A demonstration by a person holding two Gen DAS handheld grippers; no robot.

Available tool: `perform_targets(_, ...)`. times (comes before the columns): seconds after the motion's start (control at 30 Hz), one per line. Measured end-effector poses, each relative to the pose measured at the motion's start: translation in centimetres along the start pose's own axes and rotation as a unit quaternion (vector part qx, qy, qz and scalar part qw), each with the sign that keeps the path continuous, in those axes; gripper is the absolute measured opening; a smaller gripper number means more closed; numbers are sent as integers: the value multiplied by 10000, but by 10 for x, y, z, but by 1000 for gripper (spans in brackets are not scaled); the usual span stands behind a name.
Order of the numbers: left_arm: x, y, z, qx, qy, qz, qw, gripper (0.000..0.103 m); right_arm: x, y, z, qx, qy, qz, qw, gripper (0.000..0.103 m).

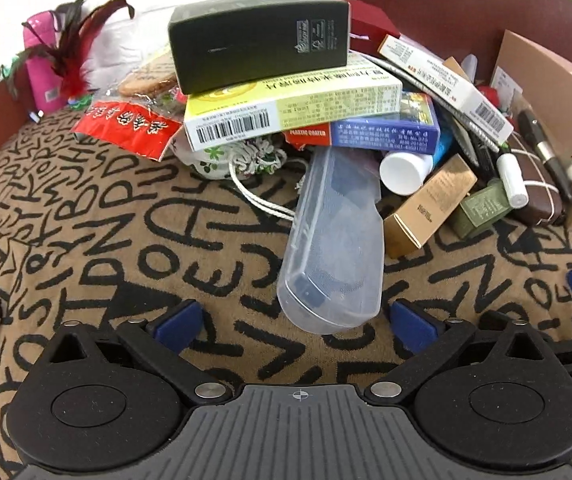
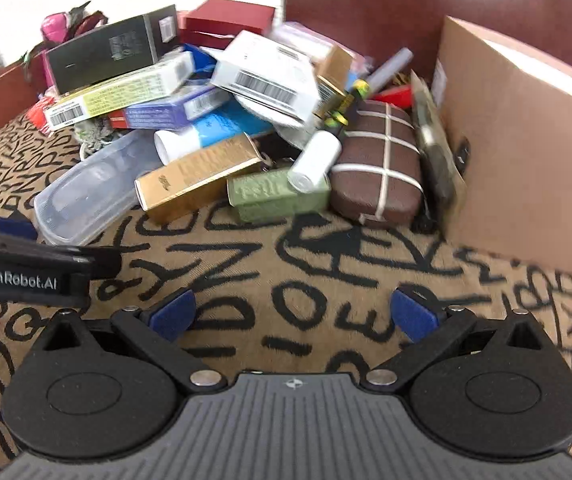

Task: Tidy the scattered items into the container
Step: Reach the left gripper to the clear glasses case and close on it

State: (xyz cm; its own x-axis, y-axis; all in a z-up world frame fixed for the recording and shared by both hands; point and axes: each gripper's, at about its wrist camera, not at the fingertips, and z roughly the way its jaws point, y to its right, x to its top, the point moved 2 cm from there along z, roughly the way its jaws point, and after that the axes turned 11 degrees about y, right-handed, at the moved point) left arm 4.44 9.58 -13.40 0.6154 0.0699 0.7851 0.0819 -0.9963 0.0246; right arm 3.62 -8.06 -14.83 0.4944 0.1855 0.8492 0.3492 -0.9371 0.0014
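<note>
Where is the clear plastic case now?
The clear plastic case lies nearest the open left gripper, leaning out of the pile beside the gold box.

A tan cloth carries black scrawled letters. At twelve o'clock on the pile sits a dark green box over a yellow-and-white box. At three o'clock lie a gold box, an olive box and a brown case with white cross-bands. At ten o'clock, red feathers.
</note>
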Motion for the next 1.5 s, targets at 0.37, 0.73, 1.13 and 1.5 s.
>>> perform_targets(0.37,17,-7,1,-994,-234,-463,9937,63,12,-49,7,1319,137,-590,9894,92)
perform_targets(0.73,35,-11,23,-1511,-637,-274,9861,46,23,-83,19,1799,196,-727,9808,62)
perform_targets(1.13,-11,26,-26,-1973,-913,-258,9757,49,-14,-62,-52,1897,-129,-931,9773,52)
perform_targets(1.5,-28,32,-71,-1874,-609,-265,9800,90,-21,-21,-109,1303,-221,-271,9909,64)
